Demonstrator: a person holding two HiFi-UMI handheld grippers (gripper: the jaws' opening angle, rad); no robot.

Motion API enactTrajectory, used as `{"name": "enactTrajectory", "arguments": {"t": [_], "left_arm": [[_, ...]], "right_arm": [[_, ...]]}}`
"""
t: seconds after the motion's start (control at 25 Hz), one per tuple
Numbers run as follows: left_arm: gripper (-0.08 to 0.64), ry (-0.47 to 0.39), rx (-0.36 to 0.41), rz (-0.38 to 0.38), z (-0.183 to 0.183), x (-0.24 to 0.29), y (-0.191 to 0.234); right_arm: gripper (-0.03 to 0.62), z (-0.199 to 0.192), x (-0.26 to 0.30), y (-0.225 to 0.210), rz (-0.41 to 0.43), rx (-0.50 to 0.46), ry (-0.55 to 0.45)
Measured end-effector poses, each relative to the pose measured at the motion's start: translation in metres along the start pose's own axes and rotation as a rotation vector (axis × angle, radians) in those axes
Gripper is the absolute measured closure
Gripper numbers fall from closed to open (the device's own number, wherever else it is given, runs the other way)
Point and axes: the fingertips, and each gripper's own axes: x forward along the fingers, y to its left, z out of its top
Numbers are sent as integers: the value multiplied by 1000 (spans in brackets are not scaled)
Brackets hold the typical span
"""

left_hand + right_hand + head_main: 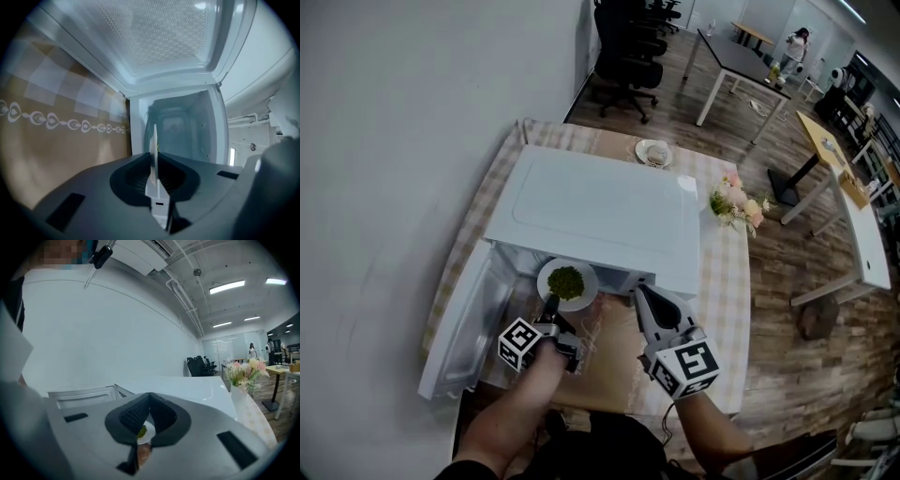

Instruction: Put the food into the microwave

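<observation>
Pinched between the jaws of the left gripper (549, 302) was the near rim of a round white plate (586, 274); in the left gripper view the plate showed only as a thin white edge. On the plate lay a small heap of dark green, crumbly food (566, 281), near its middle. The plate was at the mouth of the open white microwave (600, 211), at 12 o'clock from the left gripper. The microwave door (469, 323) stood swung out at 8 o'clock from the plate. The right gripper (642, 292), at 3 o'clock from the plate, had its jaws pressed together with nothing between them
</observation>
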Motion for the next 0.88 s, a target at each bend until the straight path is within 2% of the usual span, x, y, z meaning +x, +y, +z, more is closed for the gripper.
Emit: {"name": "enactTrajectory", "arguments": {"t": [0.28, 0.64, 0.88], "left_arm": [[522, -16, -17, 20, -2, 11, 8], [523, -44, 7, 6, 9, 23, 14], [522, -66, -12, -3, 11, 33, 13]], "right_arm": [[589, -2, 4, -2, 7, 3, 11], [589, -8, 1, -9, -22, 13, -3], [589, -11, -2, -8, -29, 12, 24]]}}
